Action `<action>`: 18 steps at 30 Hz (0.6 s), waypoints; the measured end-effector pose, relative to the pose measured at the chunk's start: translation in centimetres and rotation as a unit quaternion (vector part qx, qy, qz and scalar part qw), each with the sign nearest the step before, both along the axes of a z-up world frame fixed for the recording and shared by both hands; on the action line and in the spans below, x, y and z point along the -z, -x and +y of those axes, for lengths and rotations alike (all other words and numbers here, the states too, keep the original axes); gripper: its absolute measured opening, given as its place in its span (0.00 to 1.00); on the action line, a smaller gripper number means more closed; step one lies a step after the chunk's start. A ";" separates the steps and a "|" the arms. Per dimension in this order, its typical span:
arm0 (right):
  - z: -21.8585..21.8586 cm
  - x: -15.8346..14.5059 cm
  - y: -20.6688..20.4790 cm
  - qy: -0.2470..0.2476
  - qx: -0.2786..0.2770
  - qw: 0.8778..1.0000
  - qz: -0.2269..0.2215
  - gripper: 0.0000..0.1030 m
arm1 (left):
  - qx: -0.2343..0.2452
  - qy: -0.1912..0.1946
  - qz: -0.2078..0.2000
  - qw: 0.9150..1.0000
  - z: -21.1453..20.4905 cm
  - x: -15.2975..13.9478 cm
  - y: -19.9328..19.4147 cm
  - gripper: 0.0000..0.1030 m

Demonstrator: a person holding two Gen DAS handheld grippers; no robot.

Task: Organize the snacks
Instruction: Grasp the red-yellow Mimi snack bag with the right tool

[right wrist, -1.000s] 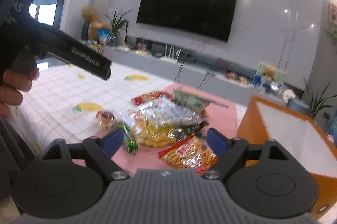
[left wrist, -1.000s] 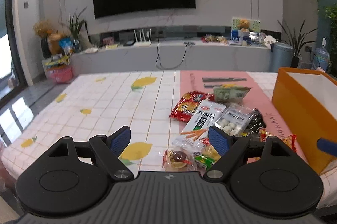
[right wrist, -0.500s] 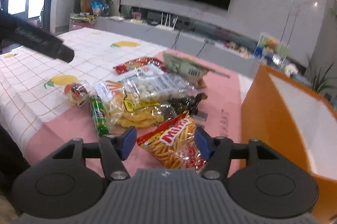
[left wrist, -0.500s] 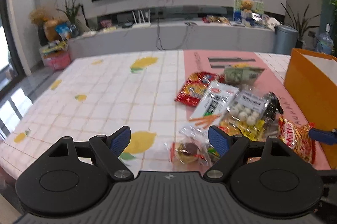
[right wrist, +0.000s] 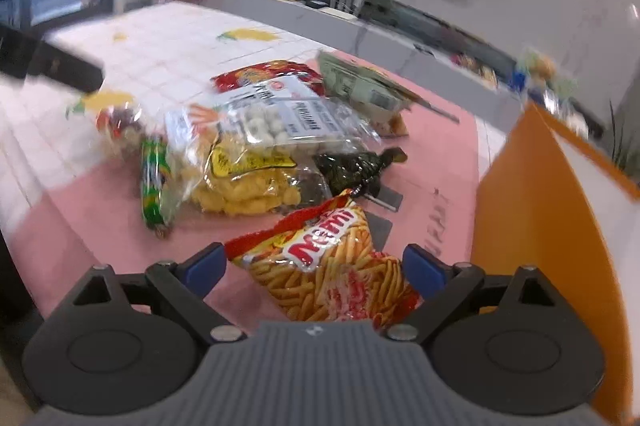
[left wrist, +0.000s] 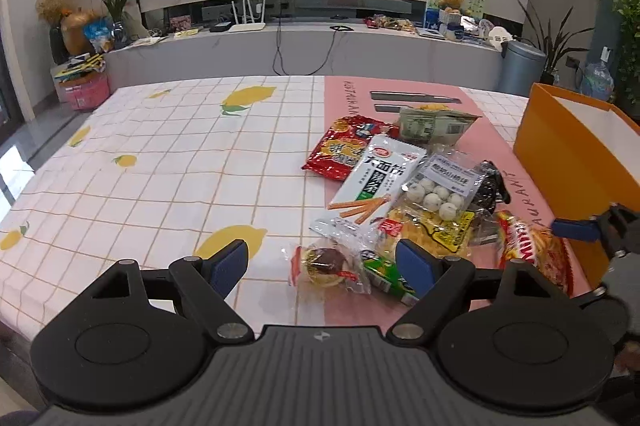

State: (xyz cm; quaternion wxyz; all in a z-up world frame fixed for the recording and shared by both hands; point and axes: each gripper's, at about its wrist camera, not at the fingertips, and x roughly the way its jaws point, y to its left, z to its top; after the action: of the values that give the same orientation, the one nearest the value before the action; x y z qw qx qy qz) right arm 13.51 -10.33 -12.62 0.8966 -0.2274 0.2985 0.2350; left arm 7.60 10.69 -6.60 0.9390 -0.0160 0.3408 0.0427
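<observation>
The right gripper [right wrist: 315, 268] stood wide open, its pads on either side of the red-and-orange chip bag [right wrist: 326, 268] — not closed on it. That bag lay on the pink mat [right wrist: 100, 226] just beside the orange box [right wrist: 532, 226]. The left gripper [left wrist: 322, 268] was also wide open and held nothing, with a wrapped pastry [left wrist: 324, 264] on the table [left wrist: 160, 166] between its fingers.

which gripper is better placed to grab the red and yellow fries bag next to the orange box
Right. The right gripper is open with the red and yellow fries bag between its fingers; the left gripper faces a small wrapped cake instead.
</observation>
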 end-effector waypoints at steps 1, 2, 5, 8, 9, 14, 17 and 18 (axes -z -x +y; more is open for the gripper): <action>0.2 0.4 0.0 0.013 -0.008 1.000 -0.007 0.90 | 0.002 -0.001 0.000 1.000 -0.1 0.0 0.1 0.95; 0.2 0.5 0.0 0.011 -0.012 1.000 -0.019 0.90 | 0.004 -0.003 0.001 1.000 -0.3 0.1 0.1 0.95; 0.0 0.5 -0.7 -0.011 -0.004 1.000 -0.003 0.85 | 0.005 -0.010 0.007 1.000 -0.7 0.6 0.1 0.95; -0.3 0.4 -1.1 -0.020 0.019 1.000 0.003 0.64 | 0.001 -0.014 0.013 1.000 -0.9 1.0 0.1 0.95; -0.2 0.3 -1.1 -0.014 0.026 1.000 0.003 0.63 | 0.000 -0.014 0.014 1.000 -0.9 1.1 0.1 0.95; -0.5 -0.4 -1.1 -0.021 0.048 0.999 0.005 0.55 | 0.002 -0.012 0.016 1.000 -1.2 1.4 0.1 0.95; -0.8 -1.4 -1.0 -0.049 0.061 0.997 0.011 0.52 | 0.008 -0.010 0.016 1.000 -1.3 1.5 0.2 0.95; -0.9 -1.8 -0.9 -0.058 0.063 0.996 0.011 0.51 | 0.011 -0.008 0.020 1.000 -1.4 1.6 0.2 0.95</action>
State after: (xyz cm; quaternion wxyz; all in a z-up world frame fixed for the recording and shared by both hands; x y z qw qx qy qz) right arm 14.40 -11.26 -10.86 0.9181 -0.1532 0.3079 0.1970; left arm 7.44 9.31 -8.17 0.9326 -0.0037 0.3591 0.0358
